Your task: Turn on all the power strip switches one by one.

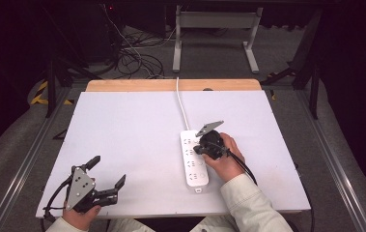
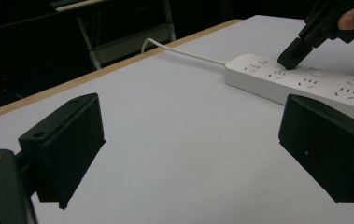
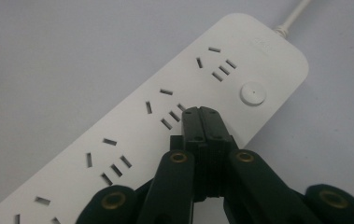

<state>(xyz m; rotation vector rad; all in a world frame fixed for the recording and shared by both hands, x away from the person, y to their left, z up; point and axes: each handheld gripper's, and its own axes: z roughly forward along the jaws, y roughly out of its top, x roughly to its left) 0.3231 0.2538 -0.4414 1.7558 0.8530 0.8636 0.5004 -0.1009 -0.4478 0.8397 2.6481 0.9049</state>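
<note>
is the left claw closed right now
No, the left claw is open near the table's front edge, its two jaws spread wide apart with nothing between them, well away from the power strip.
</note>
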